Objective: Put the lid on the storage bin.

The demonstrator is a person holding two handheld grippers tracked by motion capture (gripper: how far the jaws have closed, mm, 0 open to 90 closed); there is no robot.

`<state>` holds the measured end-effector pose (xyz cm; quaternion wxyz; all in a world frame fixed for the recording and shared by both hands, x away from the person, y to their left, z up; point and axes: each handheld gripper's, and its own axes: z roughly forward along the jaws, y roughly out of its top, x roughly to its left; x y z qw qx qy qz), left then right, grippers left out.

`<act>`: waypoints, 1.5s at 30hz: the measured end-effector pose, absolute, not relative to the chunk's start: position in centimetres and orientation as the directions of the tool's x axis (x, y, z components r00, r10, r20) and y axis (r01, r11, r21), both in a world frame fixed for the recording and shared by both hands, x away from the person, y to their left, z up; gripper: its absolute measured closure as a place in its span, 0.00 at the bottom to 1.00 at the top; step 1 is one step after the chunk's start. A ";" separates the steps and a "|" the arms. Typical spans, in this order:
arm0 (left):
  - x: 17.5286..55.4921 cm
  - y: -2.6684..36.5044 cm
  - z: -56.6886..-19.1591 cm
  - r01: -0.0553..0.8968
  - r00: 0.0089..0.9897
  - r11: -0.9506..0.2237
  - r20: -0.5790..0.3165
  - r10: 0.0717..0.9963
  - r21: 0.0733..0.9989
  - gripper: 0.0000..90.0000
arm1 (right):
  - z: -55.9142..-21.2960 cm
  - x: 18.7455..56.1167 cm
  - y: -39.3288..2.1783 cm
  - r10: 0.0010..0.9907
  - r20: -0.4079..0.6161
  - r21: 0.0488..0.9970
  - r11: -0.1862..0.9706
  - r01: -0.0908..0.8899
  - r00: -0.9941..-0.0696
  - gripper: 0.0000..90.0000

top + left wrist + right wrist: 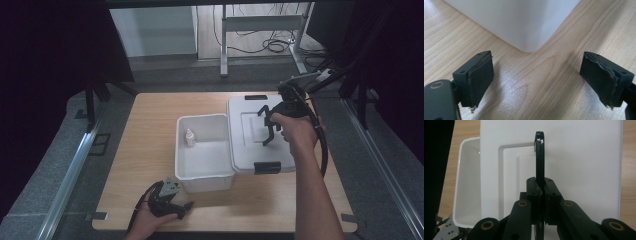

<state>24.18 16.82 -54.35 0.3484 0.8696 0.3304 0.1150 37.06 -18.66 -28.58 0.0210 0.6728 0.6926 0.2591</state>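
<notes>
L gripper (172,200): near desk (150,145) edge, lying low just off bin's near corner; jaws wide apart, nothing btwn.
Bin (200,172): white, open, mid-desk.
Bottle (190,137): small white, upright, inside bin at far-left wall.
Lid (245,145): white, flat beside bin, toward right edge; black latches near + far.
Handle (539,157): black, on lid.
R gripper (270,125): above lid, pads clamped on handle.

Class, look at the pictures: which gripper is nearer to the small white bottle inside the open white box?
Left. The left gripper rests open on the table by the box's near corner; the small white bottle stands at the far end. The right gripper grips the lid's handle, beyond the box.
</notes>
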 end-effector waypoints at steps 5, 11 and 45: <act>24.2 16.8 -54.4 0.494 0.755 -0.538 -0.031 0.655 0.683 0.13 | -28.9 37.3 -16.8 0.933 0.341 0.377 -0.027 0.926 -0.112 0.95; 24.2 16.8 -54.4 0.495 0.756 -0.539 -0.031 0.654 0.682 0.13 | -29.0 37.5 -14.8 0.913 0.390 0.381 -0.039 0.924 -0.122 0.95; 24.2 16.8 -54.4 0.493 0.758 -0.540 -0.031 0.652 0.683 0.13 | -31.5 38.3 -7.1 0.888 0.434 0.326 0.003 0.945 -0.152 0.95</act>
